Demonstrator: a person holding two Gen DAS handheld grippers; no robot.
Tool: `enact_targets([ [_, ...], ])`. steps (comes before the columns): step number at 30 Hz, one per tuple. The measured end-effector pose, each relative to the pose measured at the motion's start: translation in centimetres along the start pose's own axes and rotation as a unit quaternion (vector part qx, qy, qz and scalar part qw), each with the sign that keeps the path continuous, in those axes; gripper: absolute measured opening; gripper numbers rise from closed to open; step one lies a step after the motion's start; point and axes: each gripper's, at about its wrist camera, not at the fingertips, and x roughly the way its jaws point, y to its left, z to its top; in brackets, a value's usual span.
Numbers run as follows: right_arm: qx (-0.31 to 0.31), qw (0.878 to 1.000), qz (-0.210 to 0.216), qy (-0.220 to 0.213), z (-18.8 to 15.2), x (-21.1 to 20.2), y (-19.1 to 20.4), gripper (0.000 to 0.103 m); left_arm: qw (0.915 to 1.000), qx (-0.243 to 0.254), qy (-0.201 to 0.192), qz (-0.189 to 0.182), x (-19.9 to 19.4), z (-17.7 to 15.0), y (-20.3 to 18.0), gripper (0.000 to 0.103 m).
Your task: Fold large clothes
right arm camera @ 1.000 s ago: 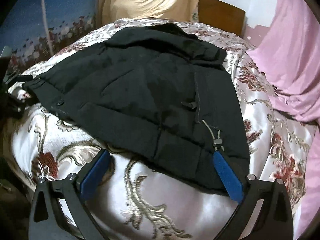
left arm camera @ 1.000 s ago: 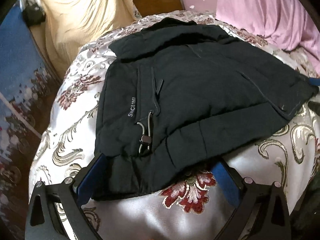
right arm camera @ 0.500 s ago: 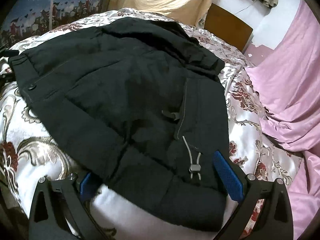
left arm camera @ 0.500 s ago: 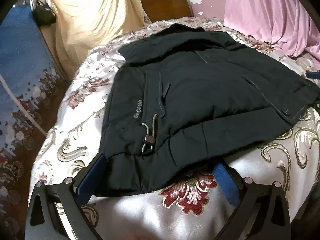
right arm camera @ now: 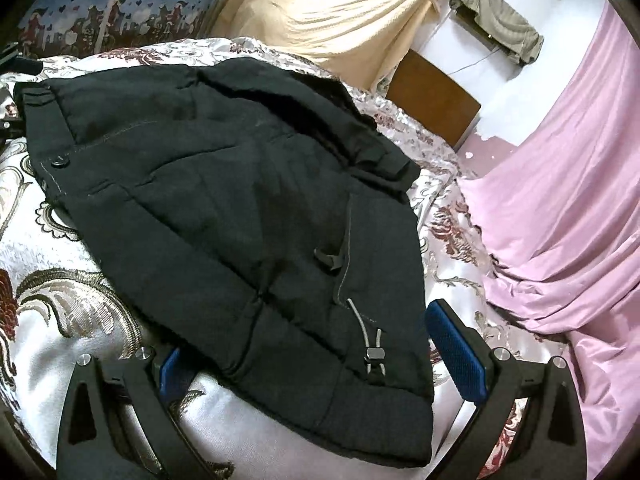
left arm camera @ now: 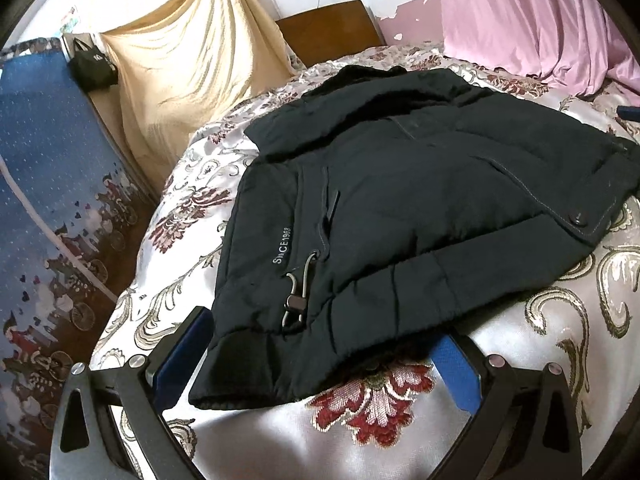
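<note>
Jacket [left arm camera: 420,208] black, puffy, flat on bedspread [left arm camera: 560,340]; both tongs spread around hem.

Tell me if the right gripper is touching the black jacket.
Cannot tell. In the right wrist view the black jacket hem lies between the open fingers of the right gripper and hides the left fingertip, but no view shows contact or gap plainly.

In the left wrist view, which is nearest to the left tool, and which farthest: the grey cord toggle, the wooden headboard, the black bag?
1. Grey cord toggle on the black jacket, just ahead of the left tool.
2. Black bag, far left.
3. Brown wooden headboard, behind the bed.
</note>
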Motion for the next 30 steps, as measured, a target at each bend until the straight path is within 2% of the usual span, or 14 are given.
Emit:
enact_targets([
  [9,-0.035,0.998,-0.048,-0.022,0.4,-1.0,1.1,0.1,0.9997,0.011,-0.016,0.017,-0.5,-0.2,-0.5,0.103],
  [14,-0.042,0.997,-0.056,-0.024,0.6,-1.3,1.3,0.1,0.9995,0.01,-0.021,0.022,-0.6,-0.2,-0.5,0.103],
  [24,-0.088,0.99,-0.095,-0.055,0.8,-2.5,2.6,0.099,0.9951,0.033,-0.063,0.068,-1.9,-0.4,-1.5,0.103],
  [27,-0.092,0.992,-0.07,-0.054,0.8,-2.6,2.8,0.084,0.9935,0.04,-0.073,0.077,-2.2,-0.4,-1.8,0.102],
  [29,-0.1,0.992,-0.056,-0.059,0.6,-2.6,3.1,0.061,0.9932,0.045,-0.077,0.075,-2.3,-0.4,-2.0,0.099],
  [30,-0.109,0.991,-0.048,-0.062,0.4,-2.7,3.5,0.055,0.9932,0.047,-0.078,0.072,-2.3,-0.4,-2.0,0.096],
])
